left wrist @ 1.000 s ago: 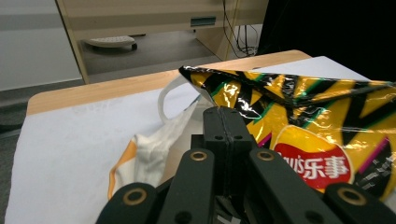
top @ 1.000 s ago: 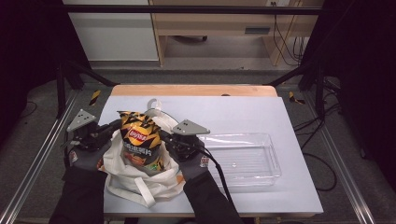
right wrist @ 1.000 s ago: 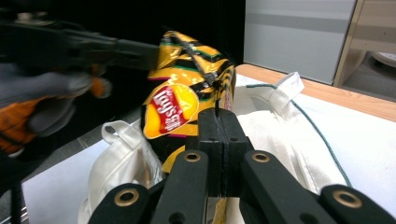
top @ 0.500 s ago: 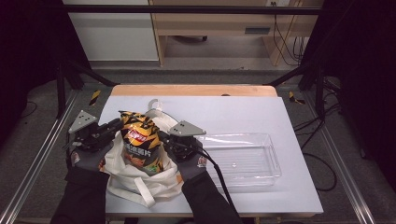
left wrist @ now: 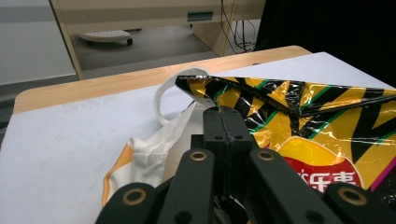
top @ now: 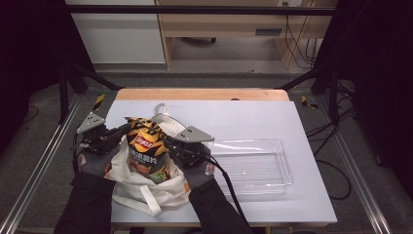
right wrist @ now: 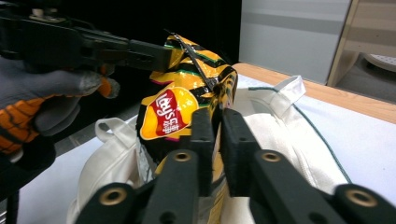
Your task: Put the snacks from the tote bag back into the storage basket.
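2 grippers clamped on 1 yellow-and-black chip bag point(top: 146, 148), held upright in the mouth of a white tote bag point(top: 146, 192) at the near left of the bench point(top: 272, 117). Left gripper point(top: 122, 129) pinching the chip bag's top left edge, jaws pressed tight together on the foil in the left gripper view point(left wrist: 223, 122). Right gripper point(top: 166, 142) gripping the right side seam, jaws closed on the crinkled edge in the right gripper view point(right wrist: 215, 125). Gloved hands on both grippers, dark sleeves entering from the near edge. Tote bag slumped around the chip bag's lower half, 1 loop handle point(top: 160, 108) lying behind it. Clear plastic tray point(top: 287, 168) resting just right of the right gripper.
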The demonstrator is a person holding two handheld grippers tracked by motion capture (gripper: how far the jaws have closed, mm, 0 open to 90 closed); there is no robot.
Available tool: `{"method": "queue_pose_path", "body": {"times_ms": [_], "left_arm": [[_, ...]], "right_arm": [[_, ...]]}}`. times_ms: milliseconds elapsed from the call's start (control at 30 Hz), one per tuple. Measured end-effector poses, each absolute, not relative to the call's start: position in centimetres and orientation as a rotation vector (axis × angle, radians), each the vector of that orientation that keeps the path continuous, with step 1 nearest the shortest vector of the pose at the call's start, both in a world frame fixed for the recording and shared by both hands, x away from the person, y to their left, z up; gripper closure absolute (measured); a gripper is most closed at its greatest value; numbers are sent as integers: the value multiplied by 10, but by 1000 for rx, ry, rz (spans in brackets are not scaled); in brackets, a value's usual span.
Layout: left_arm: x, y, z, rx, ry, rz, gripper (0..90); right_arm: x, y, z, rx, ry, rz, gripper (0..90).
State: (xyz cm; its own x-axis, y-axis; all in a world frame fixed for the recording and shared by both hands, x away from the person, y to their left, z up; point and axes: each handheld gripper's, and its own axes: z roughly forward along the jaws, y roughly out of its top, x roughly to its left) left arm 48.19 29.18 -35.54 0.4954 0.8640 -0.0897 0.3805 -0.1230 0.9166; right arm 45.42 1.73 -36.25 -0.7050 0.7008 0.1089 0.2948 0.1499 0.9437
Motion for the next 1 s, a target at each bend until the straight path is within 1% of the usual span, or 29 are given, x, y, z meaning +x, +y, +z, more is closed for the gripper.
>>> {"method": "queue_pose_path", "body": {"times_ms": [33, 67, 100, 167, 200, 367, 633, 1000], "left_arm": [[481, 292, -355, 1717, 1062, 591, 899], [480, 291, -354, 1718, 1061, 593, 899], [479, 291, -354, 1717, 1062, 593, 899], [478, 291, -353, 1715, 1059, 593, 899], [477, 292, -352, 1711, 1060, 588, 899], [470, 294, -343, 1689, 1045, 590, 899], [453, 296, -321, 1620, 1007, 615, 899], [428, 284, -298, 1560, 951, 686, 899]], "right_arm": [[455, 18, -363, 962, 2077, 1571, 799], [457, 20, -365, 969, 2082, 1564, 830], [457, 20, -365, 969, 2082, 1564, 830], [457, 21, -366, 968, 2084, 1573, 883], [456, 21, -364, 967, 2085, 1578, 896], [453, 19, -357, 964, 2078, 1601, 900], [447, 12, -334, 934, 2049, 1670, 898], [446, -5, -305, 889, 2003, 1704, 900]]}}
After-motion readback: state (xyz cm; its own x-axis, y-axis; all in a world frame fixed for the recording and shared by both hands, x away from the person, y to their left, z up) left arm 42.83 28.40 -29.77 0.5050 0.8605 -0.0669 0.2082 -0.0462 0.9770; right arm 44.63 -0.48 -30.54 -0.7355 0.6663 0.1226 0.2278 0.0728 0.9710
